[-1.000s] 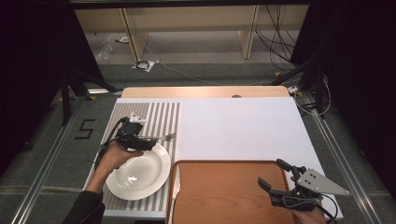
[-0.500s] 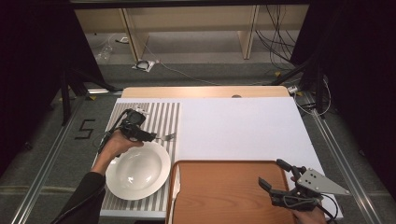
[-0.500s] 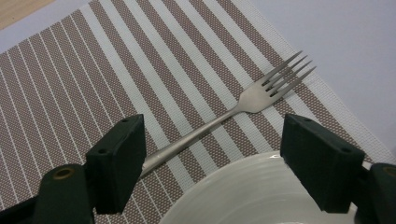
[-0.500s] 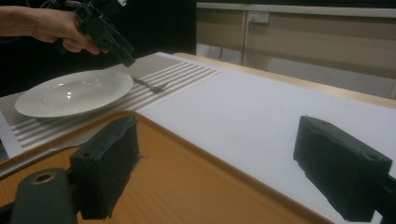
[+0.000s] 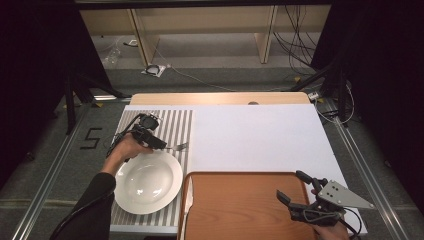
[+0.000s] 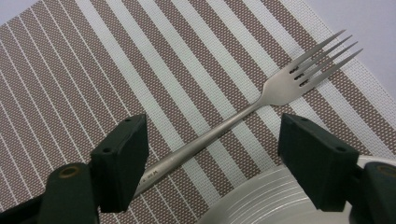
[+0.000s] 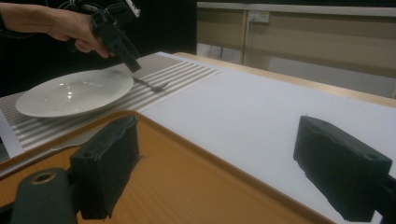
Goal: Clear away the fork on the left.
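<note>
A steel fork (image 6: 243,112) lies on the striped placemat (image 6: 93,74), tines toward the white tabletop. My left gripper (image 6: 212,140) is low over its handle. The jaws have just been closing a little and still stand wide, with the handle between them and the pads not pressing on it. In the high view the left gripper (image 5: 150,136) sits just beyond the white plate (image 5: 147,182), and the fork (image 5: 177,147) points right. My right gripper (image 5: 290,184) hovers open and empty over the wooden tray (image 5: 235,205).
A piece of cutlery that looks like a knife (image 5: 188,202) lies between the plate and the tray's left edge. The plate rim (image 6: 261,200) is right under my left jaws. White tabletop (image 5: 255,135) stretches right of the placemat.
My left hand has moved from over the plate's far rim toward the fork and dropped a little. The right gripper has stayed put.
</note>
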A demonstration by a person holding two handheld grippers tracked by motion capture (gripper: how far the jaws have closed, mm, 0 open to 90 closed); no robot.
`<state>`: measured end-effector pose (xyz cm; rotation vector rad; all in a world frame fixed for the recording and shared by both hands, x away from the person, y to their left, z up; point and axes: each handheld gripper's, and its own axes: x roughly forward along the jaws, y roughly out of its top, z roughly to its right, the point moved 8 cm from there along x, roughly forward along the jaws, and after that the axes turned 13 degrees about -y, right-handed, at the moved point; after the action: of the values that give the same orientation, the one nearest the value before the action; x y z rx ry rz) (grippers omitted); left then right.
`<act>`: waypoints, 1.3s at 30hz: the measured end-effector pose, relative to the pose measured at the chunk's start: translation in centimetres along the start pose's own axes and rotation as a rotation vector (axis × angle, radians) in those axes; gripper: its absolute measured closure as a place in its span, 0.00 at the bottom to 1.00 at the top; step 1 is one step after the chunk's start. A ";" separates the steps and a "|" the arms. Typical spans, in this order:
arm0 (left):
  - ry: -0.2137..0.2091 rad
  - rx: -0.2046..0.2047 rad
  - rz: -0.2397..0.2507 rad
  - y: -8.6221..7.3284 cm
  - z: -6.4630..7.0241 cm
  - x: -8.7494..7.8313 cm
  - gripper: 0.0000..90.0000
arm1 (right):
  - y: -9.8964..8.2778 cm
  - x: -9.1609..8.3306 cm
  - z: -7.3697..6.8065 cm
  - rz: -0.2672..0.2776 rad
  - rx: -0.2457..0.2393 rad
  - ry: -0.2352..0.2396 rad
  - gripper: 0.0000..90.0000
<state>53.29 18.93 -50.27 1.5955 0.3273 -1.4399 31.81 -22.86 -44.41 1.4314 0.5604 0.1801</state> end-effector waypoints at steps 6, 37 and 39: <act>-0.007 -0.003 -0.024 -0.1 -0.6 0.3 0.31 | 0.0 0.0 0.0 -0.001 0.000 0.001 0.17; -0.049 0.119 -0.183 -0.6 -0.7 2.7 0.56 | 0.0 -0.1 0.0 -0.005 0.001 0.003 0.17; -0.056 0.116 -0.180 -0.6 -0.7 2.7 0.57 | -0.1 -0.1 0.0 -0.009 -0.002 0.002 0.17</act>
<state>54.11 18.74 -53.03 1.6481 0.3682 -1.6645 31.72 -22.96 -44.46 1.4264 0.5682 0.1747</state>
